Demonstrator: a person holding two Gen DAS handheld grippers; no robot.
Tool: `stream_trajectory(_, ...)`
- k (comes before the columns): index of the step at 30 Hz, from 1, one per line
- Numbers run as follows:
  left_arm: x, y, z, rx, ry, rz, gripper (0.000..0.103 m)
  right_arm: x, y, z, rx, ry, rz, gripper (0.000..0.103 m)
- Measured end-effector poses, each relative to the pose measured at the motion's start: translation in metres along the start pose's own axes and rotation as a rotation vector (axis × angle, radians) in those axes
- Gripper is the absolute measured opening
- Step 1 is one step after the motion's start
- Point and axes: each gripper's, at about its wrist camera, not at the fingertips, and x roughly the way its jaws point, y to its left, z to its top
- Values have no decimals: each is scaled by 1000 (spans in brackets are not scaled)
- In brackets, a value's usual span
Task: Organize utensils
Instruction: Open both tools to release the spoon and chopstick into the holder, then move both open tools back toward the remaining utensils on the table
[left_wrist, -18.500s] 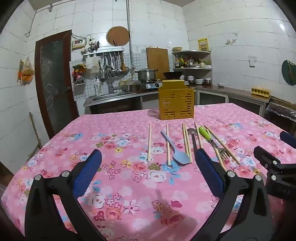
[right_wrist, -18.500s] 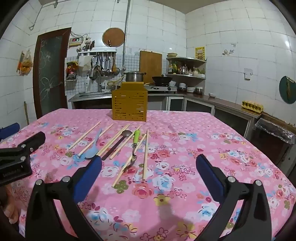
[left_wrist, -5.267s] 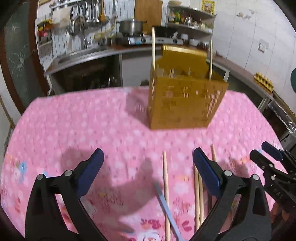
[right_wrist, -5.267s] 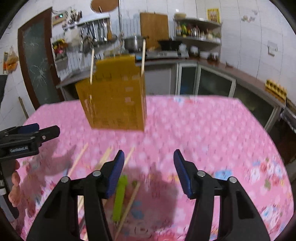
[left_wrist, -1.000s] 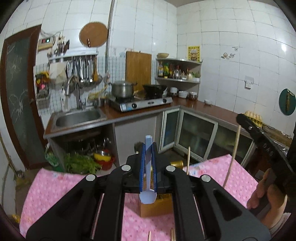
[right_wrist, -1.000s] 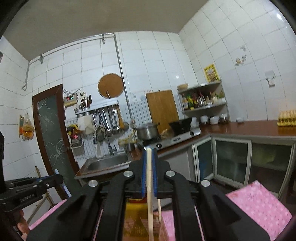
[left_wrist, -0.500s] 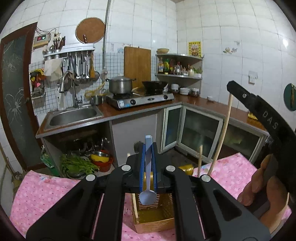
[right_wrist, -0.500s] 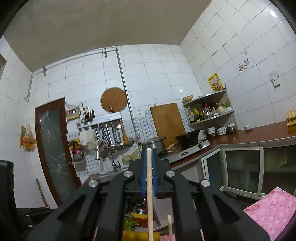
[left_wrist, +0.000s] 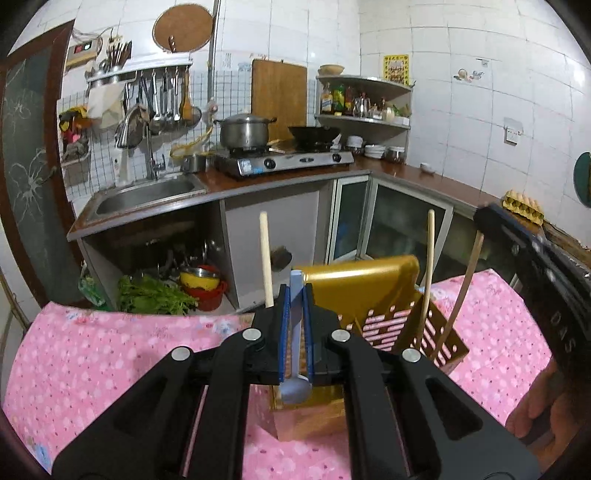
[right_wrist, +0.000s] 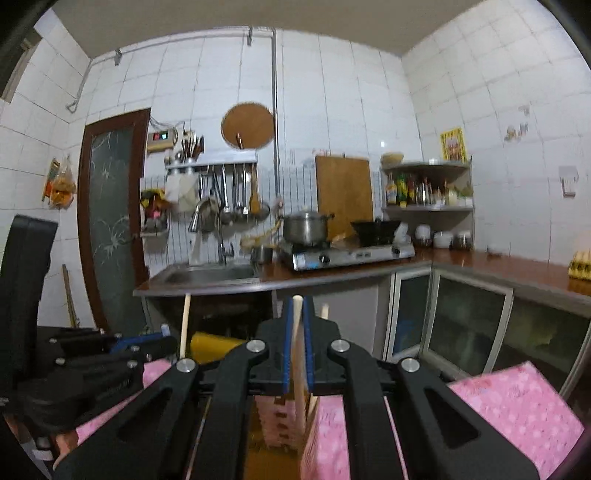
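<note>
Spoon and chopstick were held above the holder, not yet dropped in.

The left hand-held gripper (left_wrist: 295, 332) was clamped on a pale blue plastic spoon (left_wrist: 294, 387), the right hand-held gripper (right_wrist: 296, 350) on a slim wooden chopstick (right_wrist: 297, 369); lower centre, the slotted yellow holder (left_wrist: 369, 295) on the pink floral desk (left_wrist: 92, 350) already held three chopsticks.

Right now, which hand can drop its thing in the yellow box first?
Probably the left. Its gripper holds the spoon bowl-down right above the box; the right gripper's chopstick view hides the opening.
</note>
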Motion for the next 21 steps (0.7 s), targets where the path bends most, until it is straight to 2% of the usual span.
stream_trajectory(3, -4, 3, -3, -9, 21, -2, 7, -4, 1, -8, -24, 34, -23, 6)
stream_trajectory(5, -11, 4, -5, -7, 39, -12, 14, -6, -2, -11, -15, 82, -13, 6)
stream_trajectory(7, -19, 4, -7, -4, 40, 5, 37, -10, -4, -12, -8, 118, -20, 7)
stream_trajectory(8, -27, 7, -8, -8, 37, 7, 43, -13, -6, -12, -2, 128, -20, 8)
stream_trajectory(10, -41, 11, -10, -15, 38, 5, 64, -19, -10, -11, 19, 149, -26, 31)
stream_trajectory(11, -46, 12, -11, -19, 43, 5, 69, -27, -13, -10, 35, 148, -34, 52)
stream_trajectory(12, -50, 15, -13, -23, 52, 0, 73, -32, -14, -10, 36, 145, -38, 53)
stream_trajectory(17, -70, 31, -26, -43, 121, 14, 75, -58, -16, -11, 17, 189, -72, 53)
stream_trajectory(21, -82, 42, -42, -56, 148, 28, 83, -77, -17, -22, 15, 257, -105, 53)
